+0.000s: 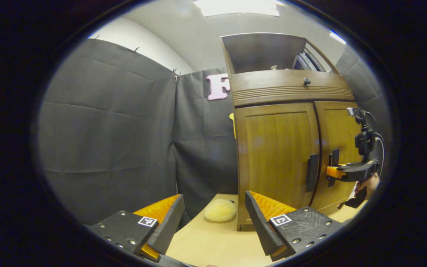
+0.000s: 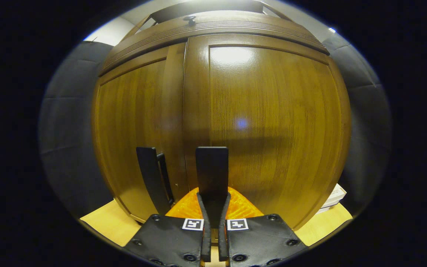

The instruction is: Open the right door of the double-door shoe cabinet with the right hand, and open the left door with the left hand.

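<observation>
1. Shoe cabinet (image 1: 276, 163): wooden, double-door, standing on the desk (image 1: 213, 241); both doors shut.
2. Right tool (image 2: 213, 200): fingers closed on the right door handle (image 2: 212, 170), one either side of the dark vertical bar. In the left gripper view it sits at the handle, held by a hand (image 1: 370, 184).
3. Left tool (image 1: 213, 215): fingers spread apart, holding nothing; well short of the left door handle (image 1: 312, 172), which lies ahead to its right.
4. Pale fluffy pad (image 1: 219, 210): on the desk, beside the cabinet's left foot.
</observation>
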The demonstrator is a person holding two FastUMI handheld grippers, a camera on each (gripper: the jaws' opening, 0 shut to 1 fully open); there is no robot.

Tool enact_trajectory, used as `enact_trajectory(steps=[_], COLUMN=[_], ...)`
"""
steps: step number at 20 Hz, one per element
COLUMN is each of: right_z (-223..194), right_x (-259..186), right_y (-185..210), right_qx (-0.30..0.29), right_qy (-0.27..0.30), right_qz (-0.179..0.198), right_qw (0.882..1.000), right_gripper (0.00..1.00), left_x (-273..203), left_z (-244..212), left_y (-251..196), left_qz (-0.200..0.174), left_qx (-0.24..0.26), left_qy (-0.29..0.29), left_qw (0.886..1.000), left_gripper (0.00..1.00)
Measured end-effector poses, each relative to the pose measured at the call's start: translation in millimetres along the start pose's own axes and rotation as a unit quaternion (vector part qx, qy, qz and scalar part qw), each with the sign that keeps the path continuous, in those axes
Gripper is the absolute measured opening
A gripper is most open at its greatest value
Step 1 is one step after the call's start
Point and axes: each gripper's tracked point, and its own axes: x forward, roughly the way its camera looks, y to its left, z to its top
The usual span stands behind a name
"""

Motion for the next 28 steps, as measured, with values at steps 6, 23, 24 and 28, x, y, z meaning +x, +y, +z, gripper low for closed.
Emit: enact_trajectory(steps=[6,23,24,28], right_z=[-7.0,-24.0,-26.4,-29.3], right_x=[-39.1,-163.4,-169.2,-187.0], right_y=[0.9,-61.0,-66.0,-86.3], right_qx=[-0.001,-0.004,-0.003,-0.003], right_qy=[0.001,0.008,0.010,0.019], right_qz=[0.036,0.050,0.048,0.040], right_qw=[0.999,0.999,0.999,0.999], right_gripper=[0.05,0.05,0.05,0.05], left_x=[-1.3,6.3,8.1,12.8], left_z=[7.2,11.6,11.4,13.7], left_y=[1.5,-6.1,-7.2,-7.0], left_qz=[-0.017,-0.105,-0.110,-0.129], left_qx=[0.000,0.003,0.003,-0.002], left_qy=[-0.005,-0.029,-0.028,-0.028], left_qw=[1.000,0.994,0.994,0.991], left_gripper=[0.95,0.94,0.94,0.94])
